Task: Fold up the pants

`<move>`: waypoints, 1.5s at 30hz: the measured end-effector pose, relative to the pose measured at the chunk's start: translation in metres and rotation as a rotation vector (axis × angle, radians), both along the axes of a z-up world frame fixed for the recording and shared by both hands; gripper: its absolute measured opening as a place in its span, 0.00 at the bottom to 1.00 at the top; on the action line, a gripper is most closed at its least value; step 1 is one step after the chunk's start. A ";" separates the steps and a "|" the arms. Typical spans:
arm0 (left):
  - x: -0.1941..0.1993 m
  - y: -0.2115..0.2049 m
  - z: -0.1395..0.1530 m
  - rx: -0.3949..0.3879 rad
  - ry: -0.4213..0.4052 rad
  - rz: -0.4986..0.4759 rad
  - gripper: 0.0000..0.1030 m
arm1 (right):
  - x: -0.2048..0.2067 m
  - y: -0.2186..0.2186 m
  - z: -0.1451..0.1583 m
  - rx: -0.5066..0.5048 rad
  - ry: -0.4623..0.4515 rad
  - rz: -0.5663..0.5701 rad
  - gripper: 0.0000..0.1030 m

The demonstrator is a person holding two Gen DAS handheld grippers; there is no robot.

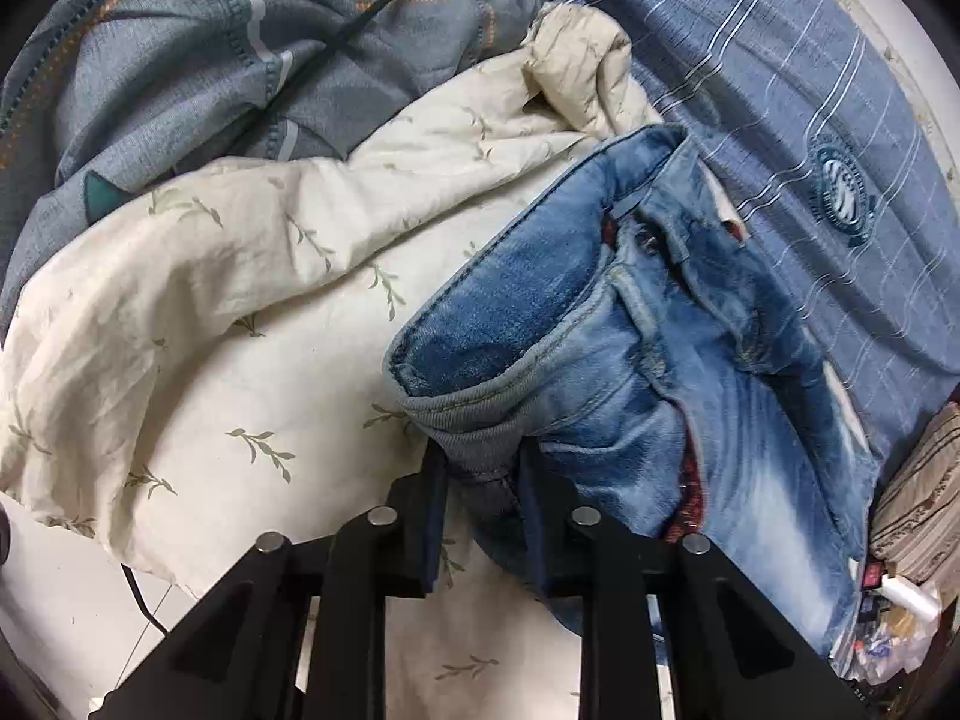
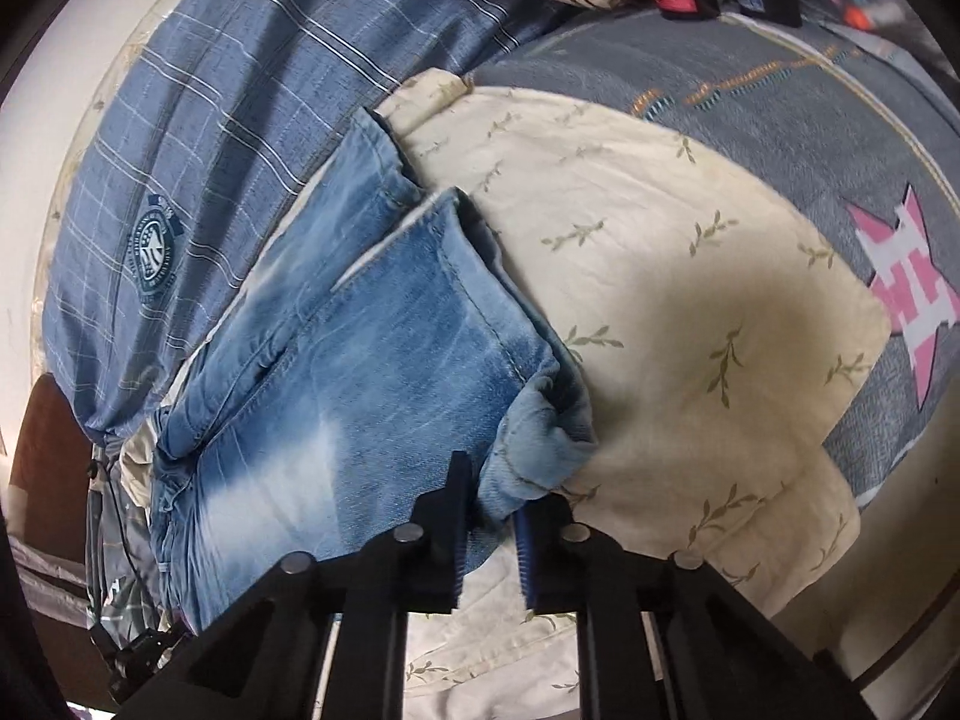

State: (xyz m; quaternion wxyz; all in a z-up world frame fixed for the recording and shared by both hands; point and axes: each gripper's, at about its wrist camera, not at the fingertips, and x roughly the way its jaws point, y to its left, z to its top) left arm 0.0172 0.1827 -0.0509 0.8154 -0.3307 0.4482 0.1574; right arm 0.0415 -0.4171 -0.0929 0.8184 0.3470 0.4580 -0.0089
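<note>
Denim jeans (image 1: pixel 660 360), faded blue, lie on a cream bedspread (image 1: pixel 240 276) printed with small green sprigs, alongside a blue striped cover (image 1: pixel 810 138) bearing a round crest. In the left wrist view the waistband end, with its belt loops, lies ahead. The left gripper (image 1: pixel 483 474) is clamped on a gathered fold of the denim; cloth fills the narrow gap between its two dark pads. In the right wrist view the two leg hems point away toward the far side of the bed. The right gripper (image 2: pixel 489 504) is likewise closed on a bunched denim edge, its pads pressing the fabric from both sides. A grey patterned quilt (image 1: pixel 180 60) with a black cable (image 1: pixel 360 18) across it lies beyond the cream bedspread.
</note>
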 end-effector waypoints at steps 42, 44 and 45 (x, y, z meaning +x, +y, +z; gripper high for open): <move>0.046 -0.064 0.058 0.433 -0.078 -0.230 0.76 | 0.092 -0.012 0.070 -0.158 -0.156 0.126 0.64; 0.070 -0.057 0.061 0.432 -0.111 -0.246 0.76 | 0.124 -0.013 0.074 -0.196 -0.147 0.133 0.64; 0.085 -0.052 0.060 0.418 -0.116 -0.250 0.76 | 0.147 -0.012 0.073 -0.225 -0.122 0.139 0.64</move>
